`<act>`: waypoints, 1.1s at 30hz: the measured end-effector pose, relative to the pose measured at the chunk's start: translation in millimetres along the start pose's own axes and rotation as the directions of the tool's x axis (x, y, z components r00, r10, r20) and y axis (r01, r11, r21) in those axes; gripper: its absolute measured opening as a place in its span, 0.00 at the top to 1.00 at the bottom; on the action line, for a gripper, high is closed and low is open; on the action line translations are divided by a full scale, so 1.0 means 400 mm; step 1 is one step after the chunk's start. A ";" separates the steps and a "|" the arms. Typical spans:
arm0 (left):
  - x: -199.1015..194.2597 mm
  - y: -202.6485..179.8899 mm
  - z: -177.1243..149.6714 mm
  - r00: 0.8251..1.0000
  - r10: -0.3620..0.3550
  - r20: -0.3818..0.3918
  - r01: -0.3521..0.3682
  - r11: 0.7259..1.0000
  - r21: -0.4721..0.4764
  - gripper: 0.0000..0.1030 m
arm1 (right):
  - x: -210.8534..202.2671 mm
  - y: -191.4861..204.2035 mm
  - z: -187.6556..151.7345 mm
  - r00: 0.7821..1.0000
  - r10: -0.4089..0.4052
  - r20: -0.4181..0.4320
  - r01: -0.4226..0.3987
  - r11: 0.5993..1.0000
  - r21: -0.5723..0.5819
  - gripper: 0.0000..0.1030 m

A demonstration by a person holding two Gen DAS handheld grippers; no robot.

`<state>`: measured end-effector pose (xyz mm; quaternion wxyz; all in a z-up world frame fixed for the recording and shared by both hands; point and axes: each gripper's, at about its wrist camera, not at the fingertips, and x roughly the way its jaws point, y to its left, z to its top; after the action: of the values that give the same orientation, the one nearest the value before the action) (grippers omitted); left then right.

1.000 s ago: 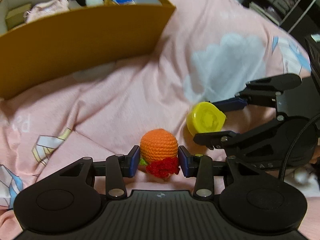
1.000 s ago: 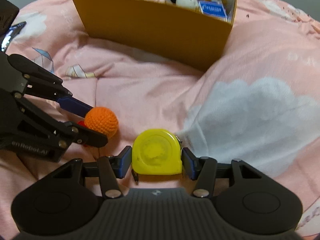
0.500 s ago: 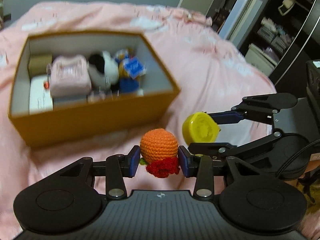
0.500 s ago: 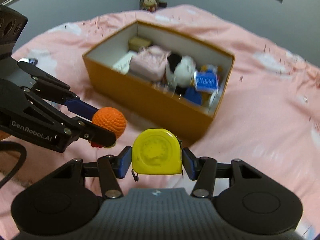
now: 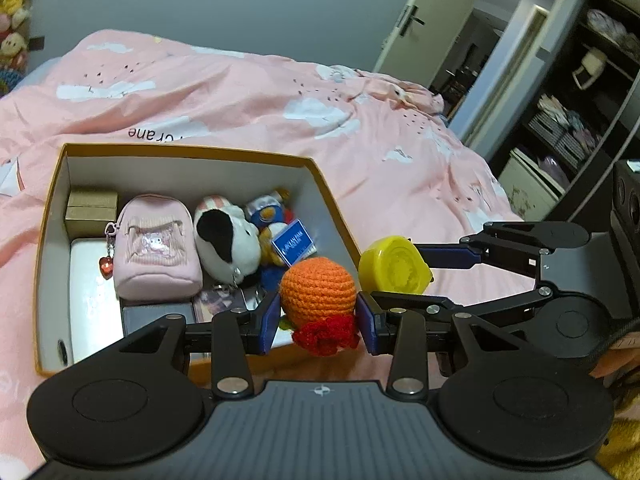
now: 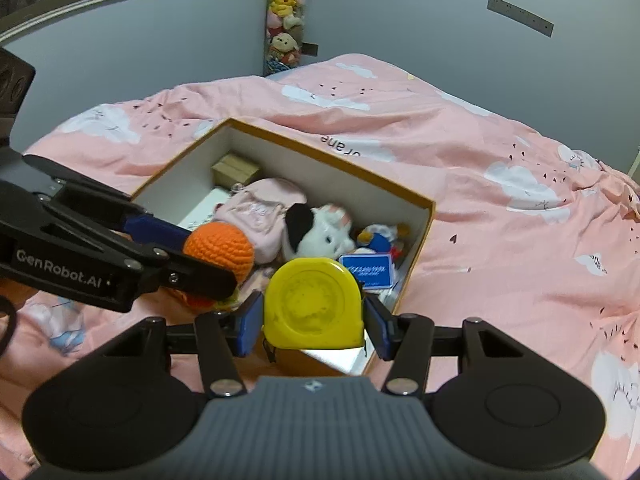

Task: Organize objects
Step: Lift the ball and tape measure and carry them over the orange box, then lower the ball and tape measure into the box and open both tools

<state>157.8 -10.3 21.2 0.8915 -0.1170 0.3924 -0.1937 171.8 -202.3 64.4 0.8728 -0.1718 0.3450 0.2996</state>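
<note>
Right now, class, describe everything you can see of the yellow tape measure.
The yellow tape measure is a rounded plastic case with a scuffed circular face, and a small dark loop hangs at its lower corner. It stands upright, clamped on both sides by the right gripper, whose blue-padded jaws hold it in the air near the orange box.

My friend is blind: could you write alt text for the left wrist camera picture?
A handheld left gripper clamps an orange crocheted ball over the near edge of an open yellow-brown box of small toys on a pink bed. Beside it, the right gripper holds a yellow tape measure.
</note>
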 end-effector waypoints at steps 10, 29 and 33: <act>0.113 0.079 0.037 0.993 -0.045 -0.111 0.036 0.996 -0.084 0.55 | 0.165 -0.033 0.029 0.987 0.030 -0.158 -0.033 0.999 -0.017 0.46; 0.261 0.171 0.064 0.943 -0.094 -0.319 0.036 0.982 -0.183 0.55 | 0.375 -0.032 0.065 0.887 0.081 -0.456 -0.142 0.985 -0.100 0.46; 0.280 0.171 0.066 0.938 -0.086 -0.336 0.022 0.981 -0.190 0.55 | 0.391 -0.025 0.079 0.859 0.086 -0.505 -0.165 0.980 -0.113 0.46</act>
<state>263.8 3.8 -59.4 0.7892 -0.1740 0.5544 -0.1987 285.1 -130.9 -22.8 0.7173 -0.2861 0.5448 0.3270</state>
